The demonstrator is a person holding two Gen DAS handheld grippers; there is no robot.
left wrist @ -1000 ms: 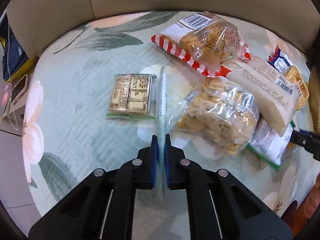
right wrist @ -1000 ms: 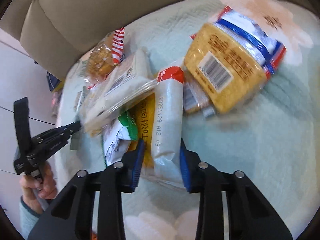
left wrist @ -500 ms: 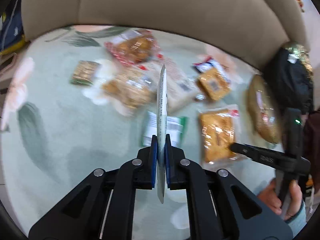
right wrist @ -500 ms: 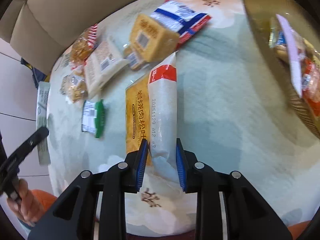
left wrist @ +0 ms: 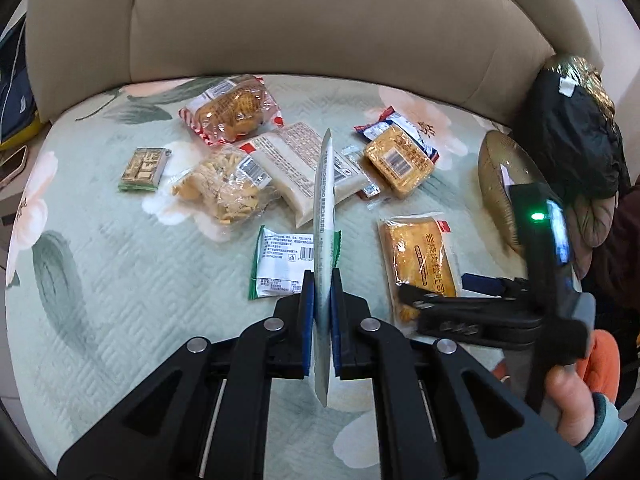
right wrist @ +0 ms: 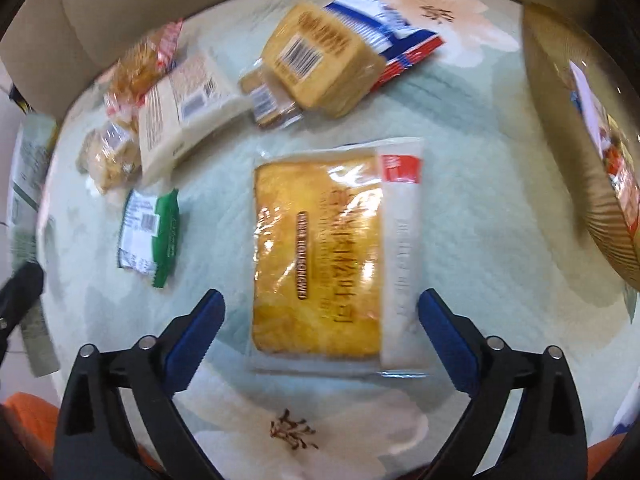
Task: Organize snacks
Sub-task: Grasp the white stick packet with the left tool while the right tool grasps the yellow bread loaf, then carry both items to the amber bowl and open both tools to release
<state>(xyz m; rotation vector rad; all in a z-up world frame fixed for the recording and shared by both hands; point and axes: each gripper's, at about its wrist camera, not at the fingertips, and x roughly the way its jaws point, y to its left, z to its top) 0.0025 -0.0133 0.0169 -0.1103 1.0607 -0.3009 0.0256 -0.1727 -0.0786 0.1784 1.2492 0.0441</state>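
My left gripper (left wrist: 321, 284) is shut on a thin flat white-and-green packet (left wrist: 325, 216) held edge-on above the seat. My right gripper (right wrist: 320, 312) is open, its blue pads on either side of a yellow bread pack (right wrist: 324, 256) that lies flat on the cushion; in the left wrist view the same bread pack (left wrist: 420, 260) lies by the right gripper (left wrist: 436, 300). Several other snacks lie further back: a green-edged packet (left wrist: 280, 264), a clear bag of crackers (left wrist: 228, 188), a white pack (left wrist: 296, 164), a red-striped bag (left wrist: 232, 108) and a yellow cake pack (left wrist: 400, 160).
The snacks lie on a pale green floral quilted cushion (left wrist: 120, 272) with a beige backrest (left wrist: 304, 20) behind. A golden basket (right wrist: 580, 140) holding snacks stands at the right, with a black bag (left wrist: 572, 136) beyond it. A hand (left wrist: 568, 404) holds the right tool.
My right gripper opened and let go of the yellow bread pack, which now lies flat on the cushion. My left gripper, still holding the thin packet, pulled back and swung right.
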